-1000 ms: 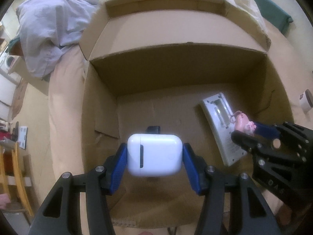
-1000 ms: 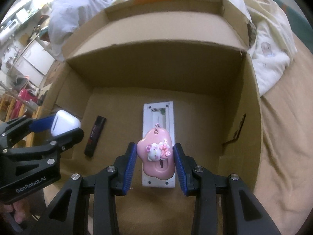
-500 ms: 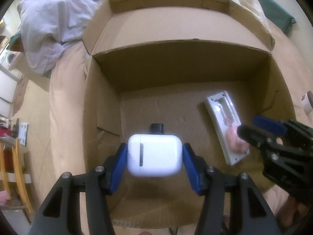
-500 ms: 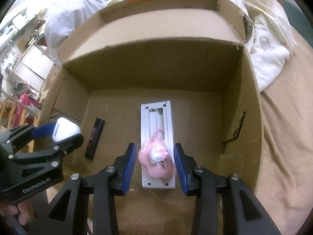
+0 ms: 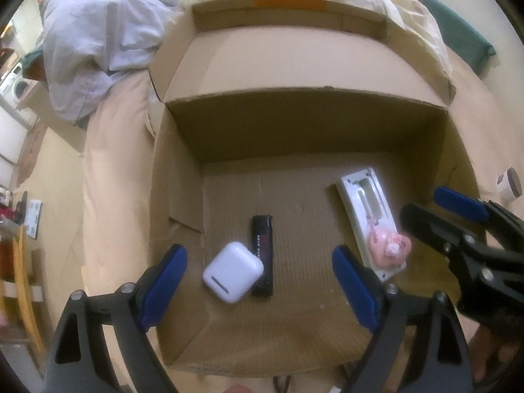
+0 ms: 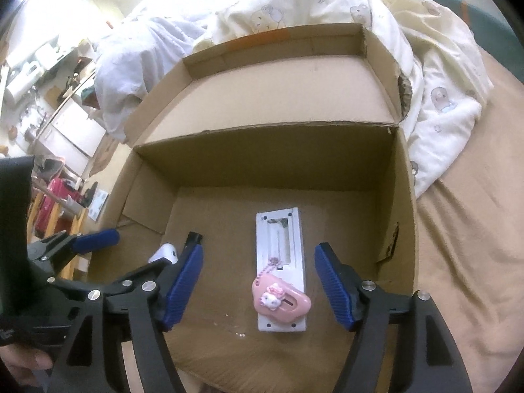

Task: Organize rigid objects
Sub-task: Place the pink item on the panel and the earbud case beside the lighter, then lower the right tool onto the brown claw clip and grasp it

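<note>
White earbud case (image 5: 232,272) sits low-centre in the cardboard box (image 5: 177,203), touching a black lighter (image 5: 262,249). Left gripper (image 5: 260,281) is opening, not touching it. Right gripper (image 6: 258,286) is opening too, pink charm (image 6: 280,299) loose between its jaws.

The left tool (image 6: 108,252) hides most of the white case (image 6: 165,252).

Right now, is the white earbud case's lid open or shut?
Shut. The white earbud case lies closed in the cardboard box, leaning on the black lighter; no gap shows at its lid.
</note>
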Tool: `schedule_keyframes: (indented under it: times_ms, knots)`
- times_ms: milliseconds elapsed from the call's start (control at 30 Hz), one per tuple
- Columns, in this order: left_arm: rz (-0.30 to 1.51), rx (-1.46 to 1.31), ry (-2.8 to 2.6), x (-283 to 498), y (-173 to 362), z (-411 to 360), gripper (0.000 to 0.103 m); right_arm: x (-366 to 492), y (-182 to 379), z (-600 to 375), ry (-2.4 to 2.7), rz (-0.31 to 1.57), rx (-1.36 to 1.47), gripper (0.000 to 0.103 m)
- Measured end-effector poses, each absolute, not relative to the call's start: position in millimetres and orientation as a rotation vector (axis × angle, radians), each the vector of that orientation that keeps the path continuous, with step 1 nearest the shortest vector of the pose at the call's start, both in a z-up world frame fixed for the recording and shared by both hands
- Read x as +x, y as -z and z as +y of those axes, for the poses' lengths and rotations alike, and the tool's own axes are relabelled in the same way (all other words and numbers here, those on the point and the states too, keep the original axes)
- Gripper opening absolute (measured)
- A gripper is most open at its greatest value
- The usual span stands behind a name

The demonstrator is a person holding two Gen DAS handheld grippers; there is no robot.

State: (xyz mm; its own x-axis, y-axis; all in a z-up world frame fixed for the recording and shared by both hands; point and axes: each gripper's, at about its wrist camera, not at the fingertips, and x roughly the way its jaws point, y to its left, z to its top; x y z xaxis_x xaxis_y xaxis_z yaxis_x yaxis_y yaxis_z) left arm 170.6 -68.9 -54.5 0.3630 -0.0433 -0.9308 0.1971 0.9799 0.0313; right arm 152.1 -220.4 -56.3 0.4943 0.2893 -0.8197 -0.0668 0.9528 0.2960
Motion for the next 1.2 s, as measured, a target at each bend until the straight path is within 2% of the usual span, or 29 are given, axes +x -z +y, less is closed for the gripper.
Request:
schedule_keyframes:
  times_ms: [433,733,1000,1200]
  knots:
    - [1.171,0.12,0.18,161,27,-61,0.089,150,49,-229,-0.187,1.014,0.294,0.077]
    - [1.171,0.091,0.144,121,-1,-34,0.089,128,38,-227,-0.179,1.025,0.268,0.077]
    - [1.185,-0.011,0.165,85,-5,-13,0.089,90,16,-217,-0.21,1.009,0.255,0.077]
    - [1.175,0.023,0.115,76,7,1,0.089,57,16,-212,-0.219,1.046,0.222,0.077]
